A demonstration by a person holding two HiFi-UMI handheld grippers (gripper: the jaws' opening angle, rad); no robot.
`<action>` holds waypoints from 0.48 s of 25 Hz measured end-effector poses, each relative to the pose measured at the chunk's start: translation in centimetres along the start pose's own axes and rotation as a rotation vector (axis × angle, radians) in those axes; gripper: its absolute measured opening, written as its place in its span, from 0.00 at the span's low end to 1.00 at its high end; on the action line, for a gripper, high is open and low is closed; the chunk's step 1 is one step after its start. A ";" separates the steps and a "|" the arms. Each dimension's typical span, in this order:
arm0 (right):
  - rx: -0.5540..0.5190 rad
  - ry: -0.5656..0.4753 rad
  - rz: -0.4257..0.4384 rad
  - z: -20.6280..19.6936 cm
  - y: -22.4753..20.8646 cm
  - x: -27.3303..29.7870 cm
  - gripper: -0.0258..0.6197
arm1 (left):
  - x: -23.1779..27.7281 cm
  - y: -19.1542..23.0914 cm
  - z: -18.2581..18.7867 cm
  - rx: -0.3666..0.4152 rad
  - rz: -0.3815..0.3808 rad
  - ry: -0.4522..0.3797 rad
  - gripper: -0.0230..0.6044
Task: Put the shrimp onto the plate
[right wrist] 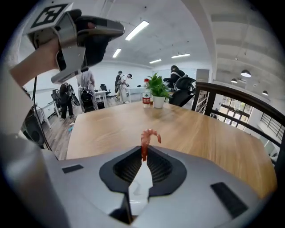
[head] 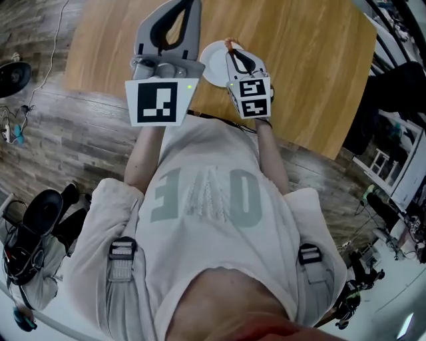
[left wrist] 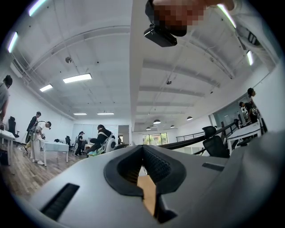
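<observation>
A small orange-pink shrimp (right wrist: 149, 136) sticks up from the tips of my right gripper (right wrist: 143, 153), which is shut on its tail end. In the head view that gripper (head: 231, 50) holds the shrimp (head: 229, 44) over the round white plate (head: 210, 66) on the wooden table (head: 299, 60). The plate (right wrist: 141, 182) also shows white through the gap behind the jaws. My left gripper (head: 188, 5) is lifted high, left of the plate, and points up at the ceiling. Its jaws (left wrist: 142, 150) meet at the tips with nothing between them.
A potted plant (right wrist: 156, 91) and a bottle (right wrist: 145, 99) stand at the table's far end. A dark railing (right wrist: 231, 102) runs along the right. Several people and desks are in the background. Wood floor with cables and black gear (head: 13, 76) lies left of the table.
</observation>
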State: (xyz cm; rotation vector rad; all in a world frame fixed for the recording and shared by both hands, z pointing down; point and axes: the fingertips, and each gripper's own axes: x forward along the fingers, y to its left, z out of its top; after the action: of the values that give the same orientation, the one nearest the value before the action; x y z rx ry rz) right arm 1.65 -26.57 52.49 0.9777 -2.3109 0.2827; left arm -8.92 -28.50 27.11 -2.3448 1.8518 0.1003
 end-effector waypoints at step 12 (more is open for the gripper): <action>0.001 0.278 0.081 -5.7 1.5 2.8 0.11 | -1.1 0.8 -0.2 0.004 0.037 0.011 0.05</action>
State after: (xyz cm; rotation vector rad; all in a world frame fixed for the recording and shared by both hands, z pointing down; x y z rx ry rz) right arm 1.64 -24.85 58.78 0.7916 -2.0978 0.4248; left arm -10.00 -27.66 27.38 -2.3133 1.8992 0.0873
